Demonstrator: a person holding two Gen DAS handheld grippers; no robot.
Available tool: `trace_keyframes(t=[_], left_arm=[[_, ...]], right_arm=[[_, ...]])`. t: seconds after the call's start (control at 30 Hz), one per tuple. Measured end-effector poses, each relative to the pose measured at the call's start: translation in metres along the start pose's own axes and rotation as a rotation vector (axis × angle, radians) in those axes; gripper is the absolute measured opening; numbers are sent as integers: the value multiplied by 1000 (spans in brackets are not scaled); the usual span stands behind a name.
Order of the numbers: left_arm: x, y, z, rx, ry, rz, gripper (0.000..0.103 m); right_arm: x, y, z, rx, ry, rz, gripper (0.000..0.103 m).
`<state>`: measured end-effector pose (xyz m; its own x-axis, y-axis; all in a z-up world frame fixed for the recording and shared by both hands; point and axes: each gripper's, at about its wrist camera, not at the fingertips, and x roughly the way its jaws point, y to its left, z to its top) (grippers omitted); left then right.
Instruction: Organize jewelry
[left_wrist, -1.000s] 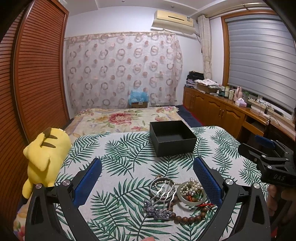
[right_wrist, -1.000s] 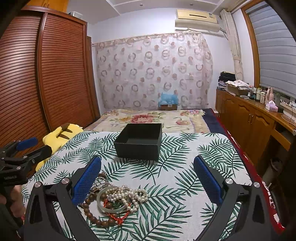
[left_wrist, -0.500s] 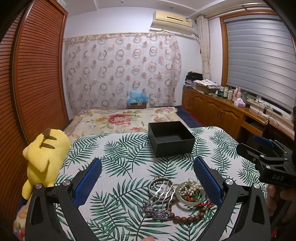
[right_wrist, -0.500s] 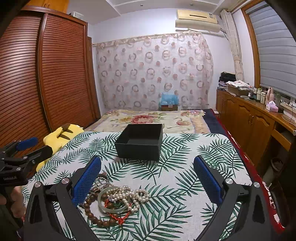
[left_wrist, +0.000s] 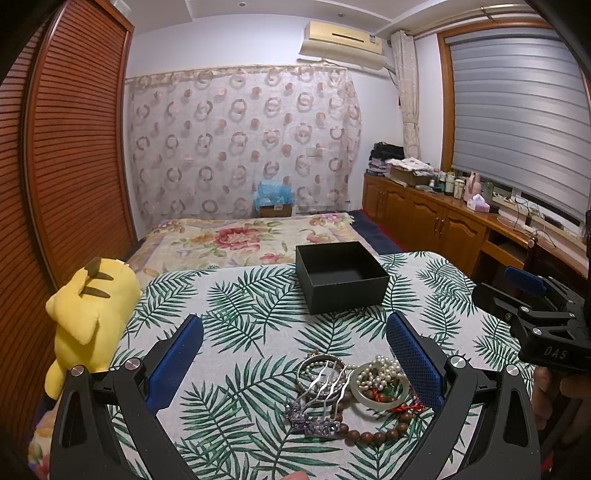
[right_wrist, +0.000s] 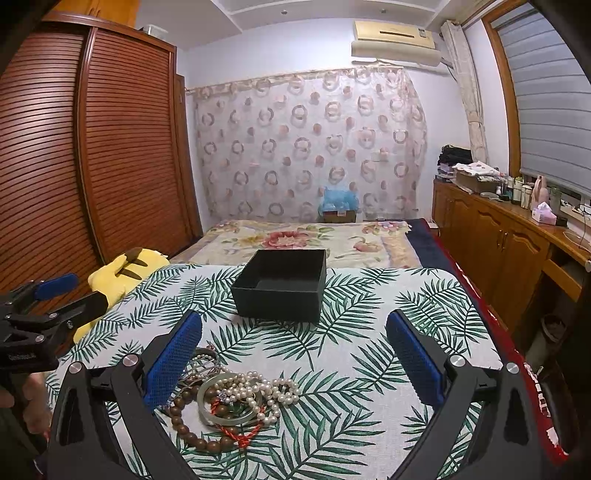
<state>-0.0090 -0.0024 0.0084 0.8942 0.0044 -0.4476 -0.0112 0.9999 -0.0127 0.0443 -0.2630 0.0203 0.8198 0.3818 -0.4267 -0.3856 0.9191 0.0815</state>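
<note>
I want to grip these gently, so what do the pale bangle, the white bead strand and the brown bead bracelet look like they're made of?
Pale bangle: smooth, translucent greenish white, likely jade or glass. White bead strand: small glossy round beads, pearl or imitation, can't tell which. Brown bead bracelet: matte to satin brown spheres, probably wood.

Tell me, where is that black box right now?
The black box sits open on the leaf-print cloth, toward its far edge, beyond the jewelry pile, with the floral bedspread behind it.

"DAS" in pale letters on the black body of the right gripper (left_wrist: 532, 291)
</note>
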Motion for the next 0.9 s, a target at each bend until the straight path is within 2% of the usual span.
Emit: trace_keyframes(t=[0.53,0.9], left_arm=[[4,-6,-1,2,16,-7,96],[29,7,-26,17,140,-57,96]], right_arm=[[-1,8,3,-5,7,15,100],[18,5,-18,-28,72,36,100]])
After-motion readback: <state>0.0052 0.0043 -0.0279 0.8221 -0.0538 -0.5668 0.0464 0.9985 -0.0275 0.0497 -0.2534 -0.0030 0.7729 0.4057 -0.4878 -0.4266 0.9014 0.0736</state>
